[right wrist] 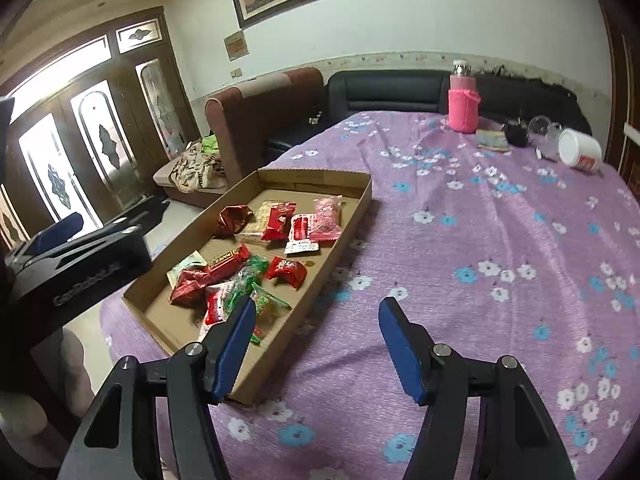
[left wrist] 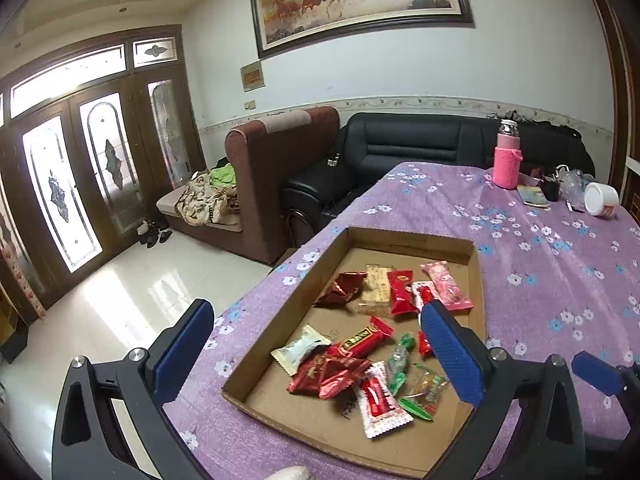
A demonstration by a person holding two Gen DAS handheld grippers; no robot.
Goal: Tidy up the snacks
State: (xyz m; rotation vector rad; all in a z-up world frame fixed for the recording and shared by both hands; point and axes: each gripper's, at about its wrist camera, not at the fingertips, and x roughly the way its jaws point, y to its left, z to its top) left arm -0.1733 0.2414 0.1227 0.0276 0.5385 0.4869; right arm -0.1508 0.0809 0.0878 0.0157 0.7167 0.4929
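snacks (left wrist: 352,344) in tray (left wrist: 256,364), between left tongs (left wrist: 316,328)

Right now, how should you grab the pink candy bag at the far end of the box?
Pinch the pink candy bag across its narrow middle, coming from above. It lies flat in the cardboard box, its near end seemingly over a red-and-white packet, so a side approach would likely hit neighbours or the box wall. The open right gripper looks nearer.

Left gripper (left wrist: 316,344), right gripper (right wrist: 318,344), black angular frames, ribbed blue pads, silver screws, faint, perhaps embossed lettering
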